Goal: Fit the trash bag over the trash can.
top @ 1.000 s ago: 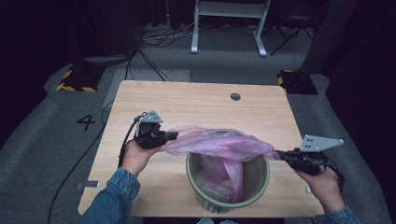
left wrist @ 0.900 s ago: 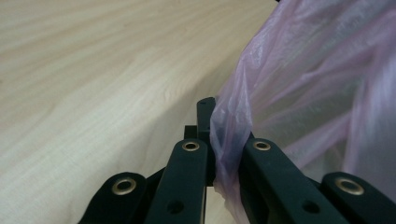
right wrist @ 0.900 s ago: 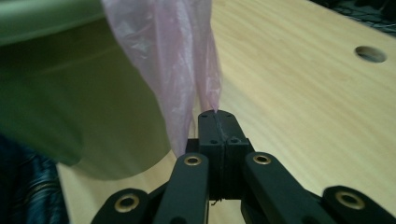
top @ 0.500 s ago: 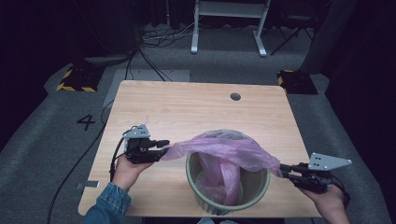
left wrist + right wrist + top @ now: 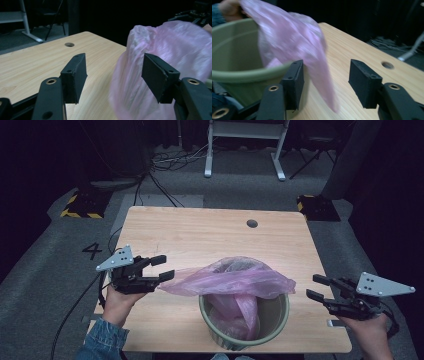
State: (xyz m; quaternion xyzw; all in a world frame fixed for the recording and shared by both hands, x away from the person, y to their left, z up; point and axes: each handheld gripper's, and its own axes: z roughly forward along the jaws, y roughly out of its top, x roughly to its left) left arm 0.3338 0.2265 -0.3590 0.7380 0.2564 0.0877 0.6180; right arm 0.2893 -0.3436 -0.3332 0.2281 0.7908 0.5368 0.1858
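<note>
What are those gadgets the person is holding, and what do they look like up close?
Each hand holds a black two-jaw gripper: the left gripper and the right gripper. Each carries a grey three-cornered plate dotted with small marks on top. Flat rectangular black pads sit on arms with brass-coloured rivets. A black cable trails from the left one. The left sleeve is blue denim.

Open tabletop [image 5: 200, 232] across upper half of high view, broken only by small hole [image 5: 252, 223] at upper right. Lower centre blocked by green bin [image 5: 240, 332] and pink bag [image 5: 235, 281] draped over its rim. Narrow clear strips of wood at lower left and lower right of bin.
</note>
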